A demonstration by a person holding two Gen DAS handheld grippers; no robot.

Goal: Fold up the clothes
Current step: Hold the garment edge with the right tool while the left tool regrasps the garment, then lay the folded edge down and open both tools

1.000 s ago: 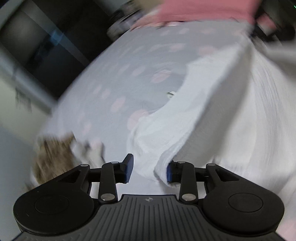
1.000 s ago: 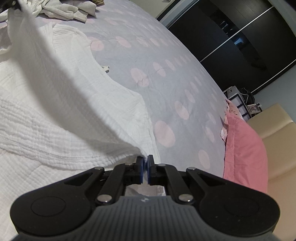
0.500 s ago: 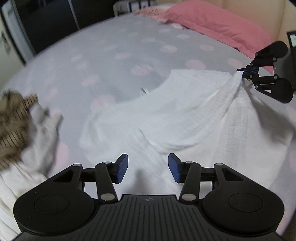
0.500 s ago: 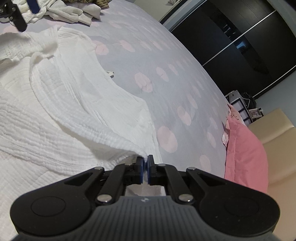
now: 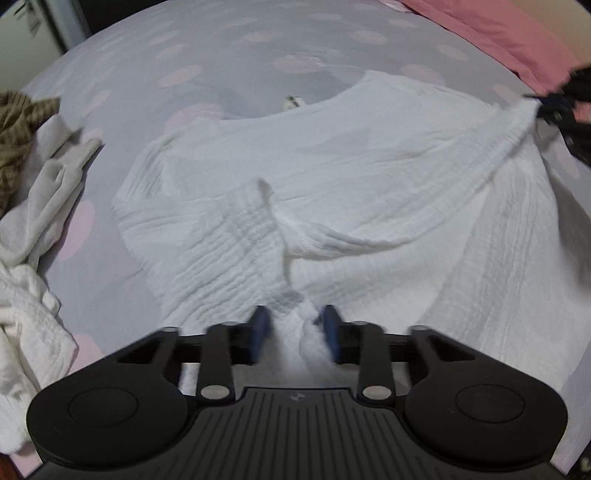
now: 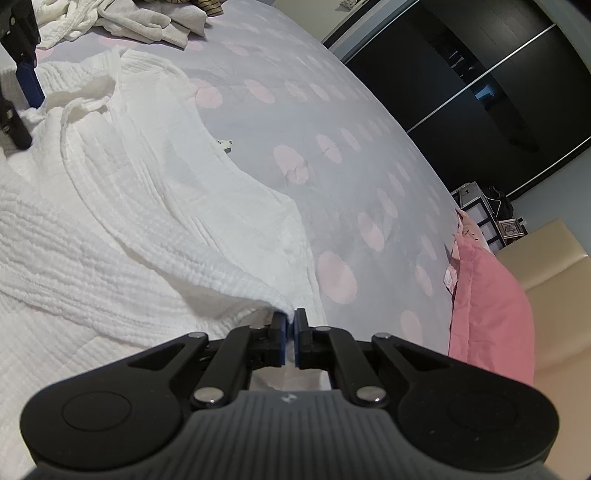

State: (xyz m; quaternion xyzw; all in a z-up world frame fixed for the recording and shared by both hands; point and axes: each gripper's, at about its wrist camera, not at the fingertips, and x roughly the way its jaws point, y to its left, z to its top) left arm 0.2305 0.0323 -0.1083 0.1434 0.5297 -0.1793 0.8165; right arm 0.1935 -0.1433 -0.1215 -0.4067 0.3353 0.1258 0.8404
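A white garment is spread across the dotted bedsheet, its corner pinched by the right gripper; a raised fold is straddled by the parted left gripper.

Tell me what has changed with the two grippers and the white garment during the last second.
The left gripper moved down to the white garment, and its fingers, open and clear of the cloth half a second ago, now straddle a bunched fold. The right gripper stayed shut on the garment's edge; the clothes pile stayed put.
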